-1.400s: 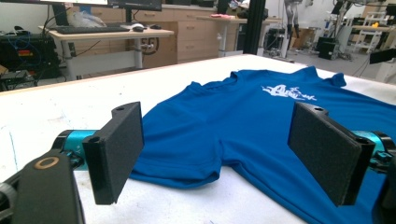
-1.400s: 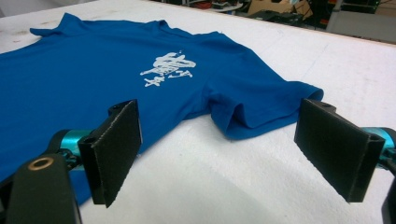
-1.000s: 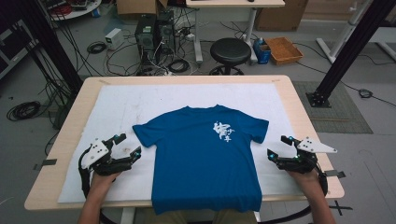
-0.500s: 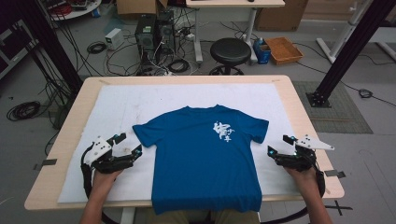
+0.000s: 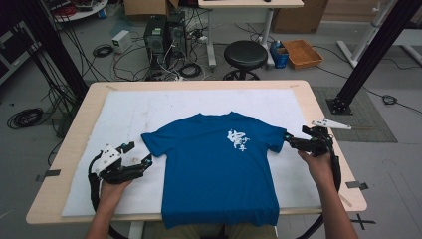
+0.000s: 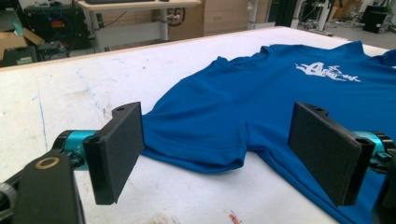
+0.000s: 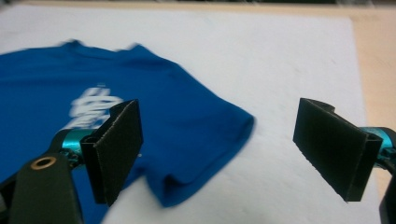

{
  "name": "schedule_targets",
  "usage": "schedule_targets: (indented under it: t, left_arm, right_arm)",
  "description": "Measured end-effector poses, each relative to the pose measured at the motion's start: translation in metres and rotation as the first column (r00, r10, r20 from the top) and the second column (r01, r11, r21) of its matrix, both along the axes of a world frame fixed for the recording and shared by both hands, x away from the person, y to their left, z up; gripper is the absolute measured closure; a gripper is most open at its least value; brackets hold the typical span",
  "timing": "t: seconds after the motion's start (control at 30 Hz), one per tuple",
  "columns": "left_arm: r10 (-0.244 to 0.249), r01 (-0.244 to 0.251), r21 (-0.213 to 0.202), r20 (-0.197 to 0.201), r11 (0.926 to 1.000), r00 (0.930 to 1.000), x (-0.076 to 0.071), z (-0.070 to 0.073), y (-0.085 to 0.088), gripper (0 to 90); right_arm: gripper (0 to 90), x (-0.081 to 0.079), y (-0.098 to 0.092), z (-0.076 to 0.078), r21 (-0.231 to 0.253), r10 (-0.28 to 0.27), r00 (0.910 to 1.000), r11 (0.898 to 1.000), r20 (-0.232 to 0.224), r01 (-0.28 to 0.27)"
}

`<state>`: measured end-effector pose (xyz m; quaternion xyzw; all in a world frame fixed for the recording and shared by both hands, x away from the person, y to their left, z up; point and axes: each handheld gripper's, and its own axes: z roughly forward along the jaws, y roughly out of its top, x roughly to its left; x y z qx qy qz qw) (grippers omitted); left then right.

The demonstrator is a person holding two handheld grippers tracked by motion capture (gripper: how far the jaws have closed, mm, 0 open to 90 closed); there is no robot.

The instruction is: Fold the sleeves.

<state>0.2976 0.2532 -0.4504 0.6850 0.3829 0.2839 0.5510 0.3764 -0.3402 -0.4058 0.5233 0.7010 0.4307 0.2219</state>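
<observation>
The blue T-shirt is lying flat on the bench, print up. Both hand-held grippers, left and right, are gaping wide, closing on the sleeves; next, probably, each pinches a sleeve hem.

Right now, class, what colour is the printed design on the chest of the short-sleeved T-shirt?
White, on the blue short-sleeved T-shirt; the printed design shows best in the left gripper view.
</observation>
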Motion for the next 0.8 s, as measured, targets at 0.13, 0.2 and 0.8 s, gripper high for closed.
schedule_targets:
  t: [0.13, 0.2, 0.8]
  left_arm:
    - [0.004, -0.004, 0.011, -0.02, 0.9999, 0.9998, 0.002, 0.0, -0.002, 18.6]
    - [0.002, -0.002, 0.018, -0.021, 0.9998, 0.9998, 0.002, 0.0, -0.002, 18.6]
    - [0.032, -0.032, 0.003, -0.082, 0.9995, 0.9961, 0.008, 0.001, -0.001, 18.6]
  right_arm:
    - [24.8, 0.016, 0.002, -0.008, -0.032, -0.034, 0.9973, 0.999, -0.065, 0.032]
    - [27.4, 0.024, 0.005, -0.015, -0.061, -0.058, 0.9936, 0.997, -0.097, 0.052]
    - [85.6, 0.052, 0.043, -0.029, -0.275, -0.026, 0.9721, 0.961, -0.233, -0.041]
